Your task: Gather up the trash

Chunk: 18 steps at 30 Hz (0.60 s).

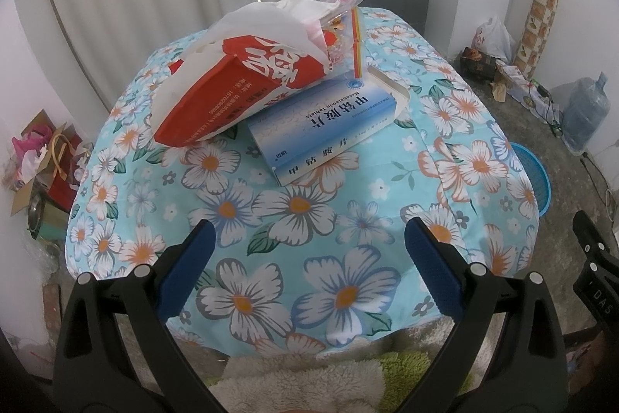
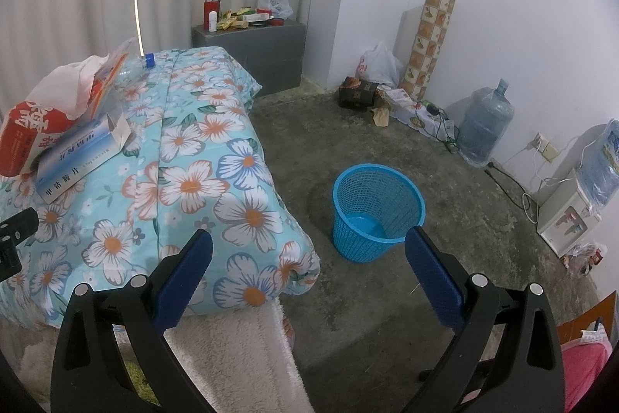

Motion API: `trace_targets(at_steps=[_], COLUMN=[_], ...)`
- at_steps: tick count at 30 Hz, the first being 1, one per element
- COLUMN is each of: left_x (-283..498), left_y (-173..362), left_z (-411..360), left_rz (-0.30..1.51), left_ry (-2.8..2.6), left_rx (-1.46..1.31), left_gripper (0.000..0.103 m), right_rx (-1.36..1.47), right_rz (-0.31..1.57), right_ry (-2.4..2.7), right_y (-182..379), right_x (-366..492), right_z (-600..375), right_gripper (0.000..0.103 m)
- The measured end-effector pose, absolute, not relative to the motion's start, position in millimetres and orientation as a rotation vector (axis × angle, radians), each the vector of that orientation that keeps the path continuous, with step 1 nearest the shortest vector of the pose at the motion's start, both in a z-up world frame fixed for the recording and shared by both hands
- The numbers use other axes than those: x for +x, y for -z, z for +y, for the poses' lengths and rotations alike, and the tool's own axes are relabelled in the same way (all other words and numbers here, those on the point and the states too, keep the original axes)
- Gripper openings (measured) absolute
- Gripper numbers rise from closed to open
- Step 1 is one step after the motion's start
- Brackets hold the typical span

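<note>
I see a light-blue quilt (image 1: 301, 219) with white-and-orange flowers, a red-and-white bag (image 1: 228, 91) on its far left, and a blue-white medicine box (image 1: 321, 126) beside it. My gripper pads (image 2: 182, 281) are dark blue on black; right, the basket (image 2: 377, 211) is bright blue.

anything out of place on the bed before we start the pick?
Yes: trash is heaped on the floral quilt. A red-and-white paper bag leans on an opened blue medicine box with its end flap up, and a clear plastic bottle lies behind. The blue basket on the floor looks empty. Both grippers are open.
</note>
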<state>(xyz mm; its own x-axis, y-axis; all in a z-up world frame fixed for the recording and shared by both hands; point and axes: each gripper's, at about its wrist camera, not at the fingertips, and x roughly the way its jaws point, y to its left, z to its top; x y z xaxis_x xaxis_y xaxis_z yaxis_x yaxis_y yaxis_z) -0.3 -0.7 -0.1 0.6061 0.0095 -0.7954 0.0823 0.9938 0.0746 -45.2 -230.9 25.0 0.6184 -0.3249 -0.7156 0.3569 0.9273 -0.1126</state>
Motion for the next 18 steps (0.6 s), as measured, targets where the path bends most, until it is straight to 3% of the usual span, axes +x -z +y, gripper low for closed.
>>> trace_targets(at_steps=[18], left_x=[1.6], left_y=[0.9], left_z=[5.0], left_rz=[0.915], left_ry=[0.038], left_rx=[0.112], left_gripper=[0.094], right_rx=[0.046], right_rz=[0.816], right_ry=[0.391], right_y=[-23.8], right_x=[-43.8], right_z=[-229.8], right_gripper=[0.097])
